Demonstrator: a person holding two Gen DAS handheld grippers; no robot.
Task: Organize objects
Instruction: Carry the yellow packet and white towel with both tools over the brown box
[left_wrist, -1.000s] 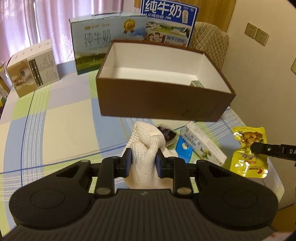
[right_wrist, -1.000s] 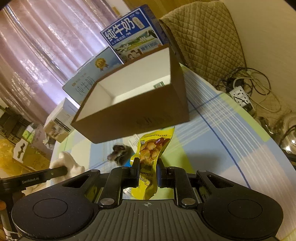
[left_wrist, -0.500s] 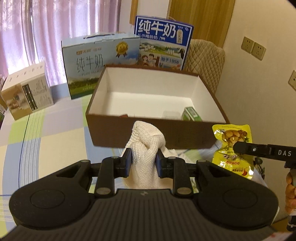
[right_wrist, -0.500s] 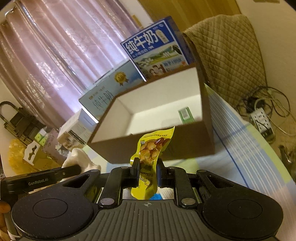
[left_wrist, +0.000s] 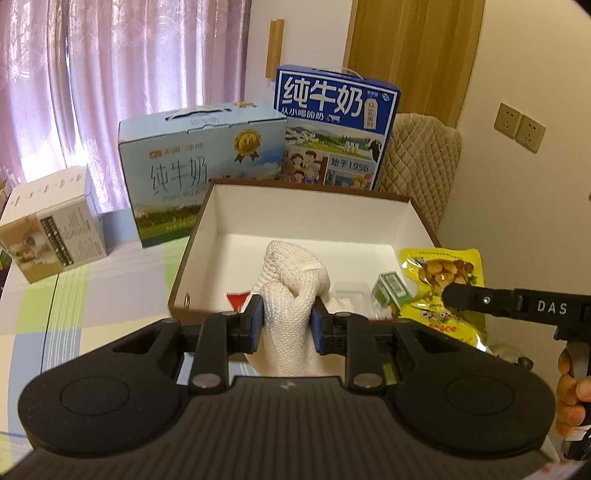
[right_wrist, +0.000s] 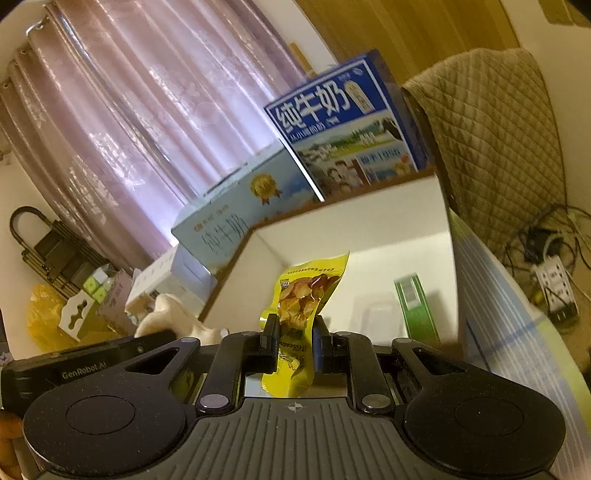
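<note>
Surface (left_wrist: 55, 295) under a checked cloth of pale blue, green and white; everything placed against the brown box.

Brown box (left_wrist: 295, 199), open top, white inside, sits mid-surface. Behind its far wall stand two milk cartons: a pale blue one (left_wrist: 199, 166) toward the far left corner, a dark blue one (left_wrist: 332, 125) taller, at the far right. A smaller white carton (left_wrist: 48, 221) stands well left of the box. A chair with a quilted tan cover (left_wrist: 421, 162) rises beyond the box's right far corner.

Left gripper (left_wrist: 287, 325) clamped on a bunched white knitted cloth (left_wrist: 291, 280), which hangs above the box's near wall, its top over the interior.

Right gripper (right_wrist: 294, 341) pinched tight on a yellow snack pouch (right_wrist: 306, 288), held upright at the box's near right corner, above the rim. A person's fingers (left_wrist: 570, 391) grip that tool's handle, outside the box to the right.

Inside the box, on the floor near the front wall: a clear plastic tray (left_wrist: 351, 291), a small green carton (left_wrist: 393, 288) right of it, a red-edged scrap (left_wrist: 238, 297) left of the cloth.
</note>
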